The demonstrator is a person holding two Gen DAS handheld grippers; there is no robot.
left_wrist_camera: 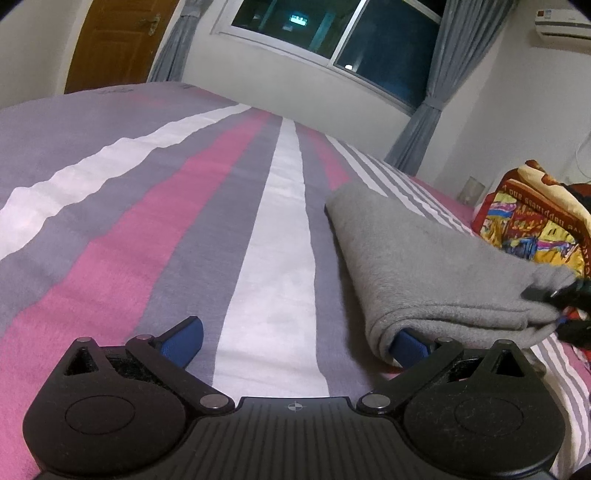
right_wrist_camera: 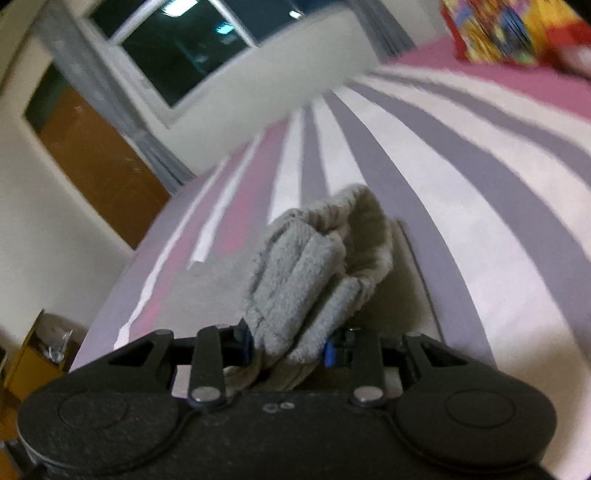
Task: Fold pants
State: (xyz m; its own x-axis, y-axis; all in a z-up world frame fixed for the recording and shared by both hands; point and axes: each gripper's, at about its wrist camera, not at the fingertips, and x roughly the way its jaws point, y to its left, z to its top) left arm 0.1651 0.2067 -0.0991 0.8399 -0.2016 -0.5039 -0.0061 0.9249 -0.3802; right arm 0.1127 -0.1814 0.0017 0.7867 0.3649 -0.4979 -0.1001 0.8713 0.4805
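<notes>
Grey fleece pants (left_wrist_camera: pixel 424 266) lie folded in a thick bundle on the striped bed, right of centre in the left wrist view. My left gripper (left_wrist_camera: pixel 295 343) is open and wide; its right finger (left_wrist_camera: pixel 410 341) is tucked under the near folded edge, its left finger (left_wrist_camera: pixel 183 338) rests on the sheet. My right gripper (right_wrist_camera: pixel 288 345) is shut on a bunched part of the pants (right_wrist_camera: pixel 314 266), with the ribbed waistband curling above. It shows as a dark shape at the pants' right end in the left wrist view (left_wrist_camera: pixel 557 295).
The bed sheet (left_wrist_camera: pixel 147 236) has pink, grey and white stripes. A colourful folded blanket (left_wrist_camera: pixel 532 218) lies at the bed's far right. A wall with a window (left_wrist_camera: pixel 332 33), curtains and a brown door (left_wrist_camera: pixel 114 40) stands beyond the bed.
</notes>
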